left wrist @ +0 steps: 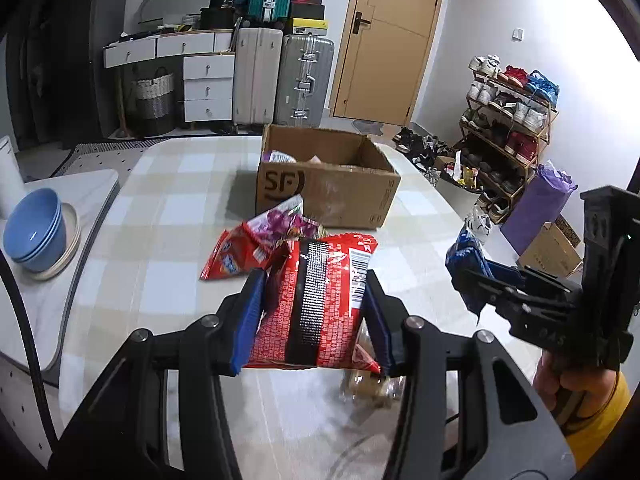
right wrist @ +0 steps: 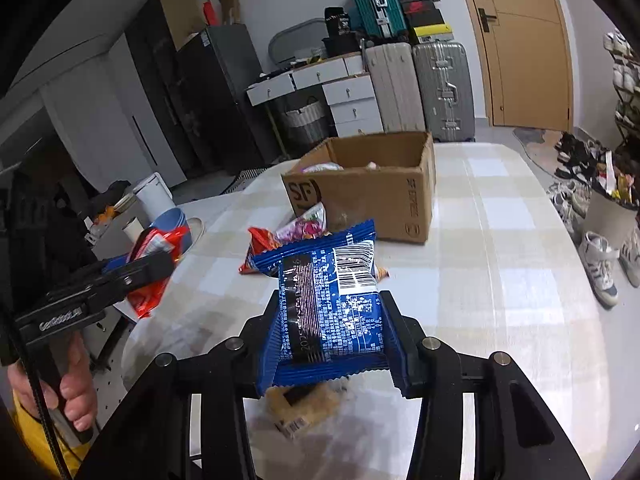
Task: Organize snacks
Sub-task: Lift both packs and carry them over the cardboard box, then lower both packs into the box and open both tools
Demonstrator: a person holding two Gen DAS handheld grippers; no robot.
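Observation:
My left gripper (left wrist: 316, 320) is shut on a red snack packet (left wrist: 320, 300) and holds it above the checked table (left wrist: 180, 200). My right gripper (right wrist: 332, 336) is shut on a blue snack packet (right wrist: 332, 304), also held above the table; it shows in the left wrist view (left wrist: 468, 264) at the right. An open cardboard box (left wrist: 328, 180) stands further back with a few snacks inside. A red packet (left wrist: 232, 256) and a purple packet (left wrist: 284, 220) lie in front of the box. A clear packet of biscuits (right wrist: 304, 404) lies on the table under the grippers.
Blue bowls (left wrist: 36, 232) on a plate sit on a side surface at the left. Beyond the table stand suitcases (left wrist: 280, 76), white drawers, a door and a shoe rack (left wrist: 508, 120). The table's right edge drops to the floor with shoes.

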